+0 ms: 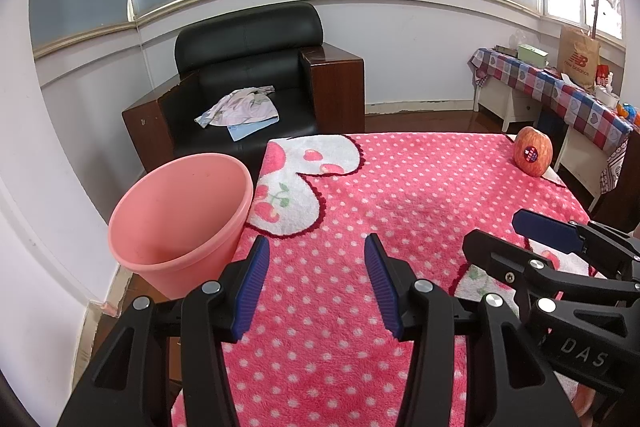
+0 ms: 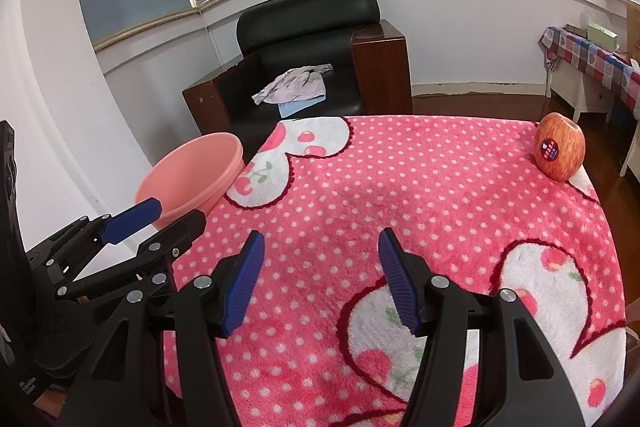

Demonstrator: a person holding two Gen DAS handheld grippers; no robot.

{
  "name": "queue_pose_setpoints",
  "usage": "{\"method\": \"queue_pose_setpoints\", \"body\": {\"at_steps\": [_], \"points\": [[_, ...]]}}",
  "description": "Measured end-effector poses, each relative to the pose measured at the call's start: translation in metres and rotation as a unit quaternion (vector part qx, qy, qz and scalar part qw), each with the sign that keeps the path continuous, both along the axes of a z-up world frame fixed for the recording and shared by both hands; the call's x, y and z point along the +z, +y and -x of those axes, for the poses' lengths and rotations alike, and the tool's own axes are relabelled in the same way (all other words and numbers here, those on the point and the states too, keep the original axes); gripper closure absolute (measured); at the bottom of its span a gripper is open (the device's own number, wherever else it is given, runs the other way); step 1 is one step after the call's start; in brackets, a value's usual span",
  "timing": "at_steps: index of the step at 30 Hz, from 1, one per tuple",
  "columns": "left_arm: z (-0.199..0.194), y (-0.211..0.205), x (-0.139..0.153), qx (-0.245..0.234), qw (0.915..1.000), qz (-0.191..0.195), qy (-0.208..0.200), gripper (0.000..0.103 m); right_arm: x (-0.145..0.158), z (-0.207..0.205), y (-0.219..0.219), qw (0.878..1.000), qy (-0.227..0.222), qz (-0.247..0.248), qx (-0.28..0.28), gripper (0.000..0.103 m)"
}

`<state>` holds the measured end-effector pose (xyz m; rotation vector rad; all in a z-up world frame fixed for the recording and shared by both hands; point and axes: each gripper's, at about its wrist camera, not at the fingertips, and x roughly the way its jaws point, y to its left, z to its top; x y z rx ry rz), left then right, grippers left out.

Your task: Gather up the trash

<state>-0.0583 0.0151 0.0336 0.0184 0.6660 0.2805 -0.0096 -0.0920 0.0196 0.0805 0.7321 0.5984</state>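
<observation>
Pink fleece with white polka dots and cherry-printed hearts covers the tabletop (image 1: 400,195). Left tongs (image 1: 316,267) hover over its near left part, blue pads spread apart with nothing between them — released. Right tongs (image 2: 320,259) hover beside them over the near middle of the cloth, likewise spread and empty. Each pair appears at the edge of the other's view: the right tongs at the right of the left wrist view, the left tongs at the left of the right wrist view.

An apple (image 2: 560,147) bearing a round sticker stands upright at the far right corner of the tabletop, well apart from both tongs. No other loose item shows on the cloth.

A pink plastic bin (image 1: 176,227) stands off the left edge of the tabletop, just beside it, mouth open — its interior appears empty as far as visible.

Beyond the far edge stands a black leather armchair (image 1: 248,75) with wooden sides; crumpled cloth (image 1: 240,107) lies on its seat. A side table with a checked cover (image 1: 560,87) stands at the far right under the window.
</observation>
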Motion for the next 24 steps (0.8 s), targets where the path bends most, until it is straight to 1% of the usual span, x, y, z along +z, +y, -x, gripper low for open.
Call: {"method": "queue_pose_setpoints", "body": {"at_steps": [15,24], "points": [[0.000,0.001,0.000,0.000,1.0000,0.000,-0.001,0.054,0.002,0.000,0.000,1.000,-0.008,0.006,-0.002,0.043],[0.000,-0.001,0.000,0.000,1.0000,0.002,0.000,0.054,0.004,-0.006,-0.013,1.000,-0.017,0.006,-0.006,0.043]]}}
